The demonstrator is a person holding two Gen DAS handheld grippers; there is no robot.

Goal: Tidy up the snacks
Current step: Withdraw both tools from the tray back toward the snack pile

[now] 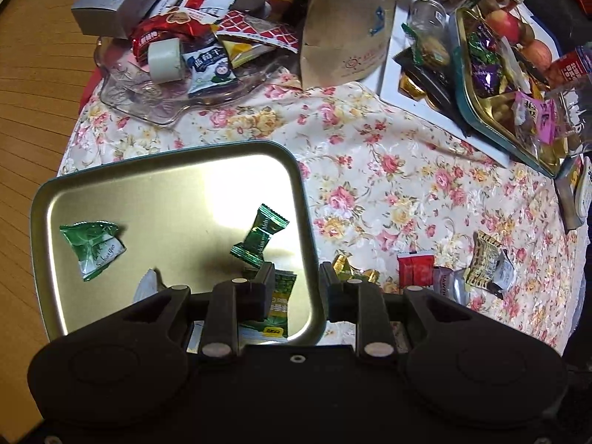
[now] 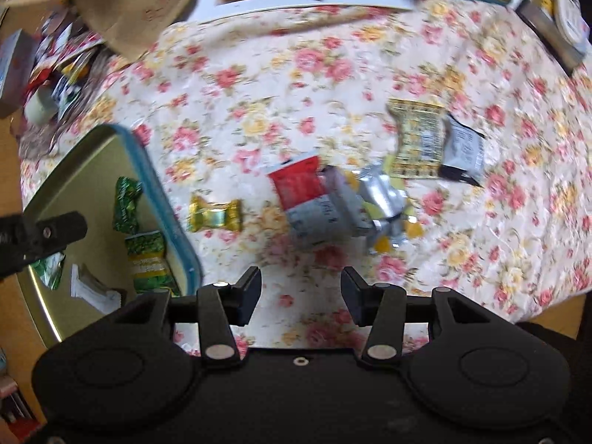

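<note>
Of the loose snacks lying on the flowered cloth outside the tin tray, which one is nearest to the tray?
The gold-wrapped candy, twisted at both ends. It lies alone just beside the tin tray rim, while the red packet and the other packets lie in a group farther away.

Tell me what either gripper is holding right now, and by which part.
Nothing. The left gripper and right gripper both have open, empty jaws.

Glossy metal tin – foil candies.

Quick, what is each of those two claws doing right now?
Left gripper: open, empty, above the tin's rim.
Right gripper: open, empty, over the floral cloth.
</note>
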